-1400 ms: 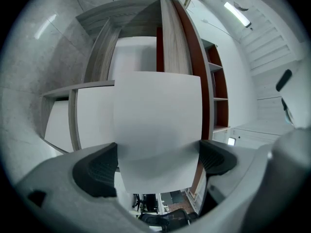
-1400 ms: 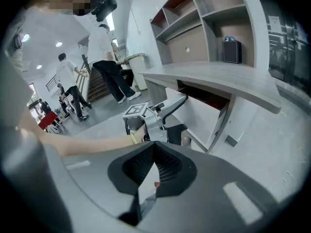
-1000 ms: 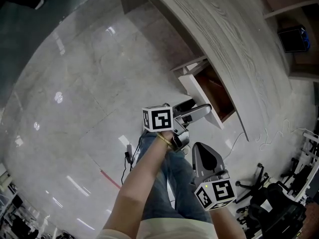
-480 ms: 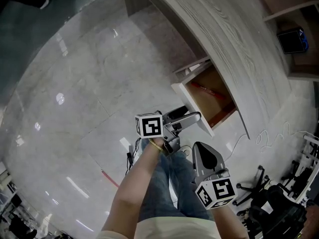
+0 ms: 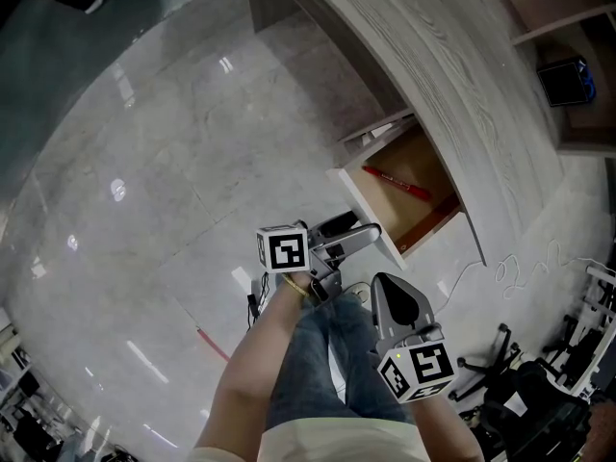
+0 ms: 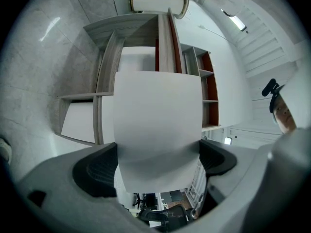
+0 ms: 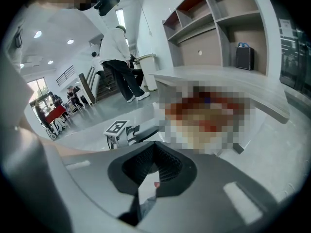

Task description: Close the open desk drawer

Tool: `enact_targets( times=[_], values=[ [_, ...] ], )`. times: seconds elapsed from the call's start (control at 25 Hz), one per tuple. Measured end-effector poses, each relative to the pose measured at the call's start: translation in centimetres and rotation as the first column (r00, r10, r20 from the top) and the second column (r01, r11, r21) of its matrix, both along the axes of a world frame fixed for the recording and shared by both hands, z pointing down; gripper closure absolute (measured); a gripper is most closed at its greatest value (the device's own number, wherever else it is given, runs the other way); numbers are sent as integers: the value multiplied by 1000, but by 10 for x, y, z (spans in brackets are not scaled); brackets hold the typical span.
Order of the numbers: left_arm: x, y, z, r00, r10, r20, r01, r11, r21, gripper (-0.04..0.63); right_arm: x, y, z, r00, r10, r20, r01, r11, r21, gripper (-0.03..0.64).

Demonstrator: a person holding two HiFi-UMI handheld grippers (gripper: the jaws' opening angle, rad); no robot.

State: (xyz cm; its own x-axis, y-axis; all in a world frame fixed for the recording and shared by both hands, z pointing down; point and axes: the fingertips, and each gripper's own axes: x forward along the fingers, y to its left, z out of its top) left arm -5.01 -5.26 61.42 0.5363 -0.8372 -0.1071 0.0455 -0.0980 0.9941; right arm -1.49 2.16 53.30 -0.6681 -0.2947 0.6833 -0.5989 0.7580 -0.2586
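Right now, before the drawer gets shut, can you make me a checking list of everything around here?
Surface: shiny pale tile floor; wood-grain desk top above the drawer.
Job's things: drawer stands open, with a red pen lying inside.
Clutter: dark box on a shelf.
Grippers: left gripper closed on the white drawer front; right gripper shut, holding nothing.
Cables: white cable loose on the floor beside the desk.
Surroundings: office chairs at the right; a person standing farther off.
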Motion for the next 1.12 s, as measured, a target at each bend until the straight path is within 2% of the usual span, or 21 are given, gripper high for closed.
enact_targets(
  times=[0.56,0.8,0.88,1.04,1.12],
  values=[
    [-6,7,-1,1000,-21,-16,22,1000,18,61,-3,10,3,1000,-18,4,18,1000,-6,611],
    [-6,8,6,1000,-20,-23,20,1000,9,59,1,6,6,1000,-12,7,12,1000,-9,611],
    [-3,12,11,1000,-12,-28,12,1000,-15,51,1,6,6,1000,-12,8,12,1000,-12,612],
    [3,15,14,1000,12,10,-13,1000,3,94,2,8,9,1000,-15,7,15,1000,-17,611],
    [3,15,13,1000,13,7,-13,1000,9,95,3,8,11,1000,-17,7,17,1000,-19,611]
  ],
)
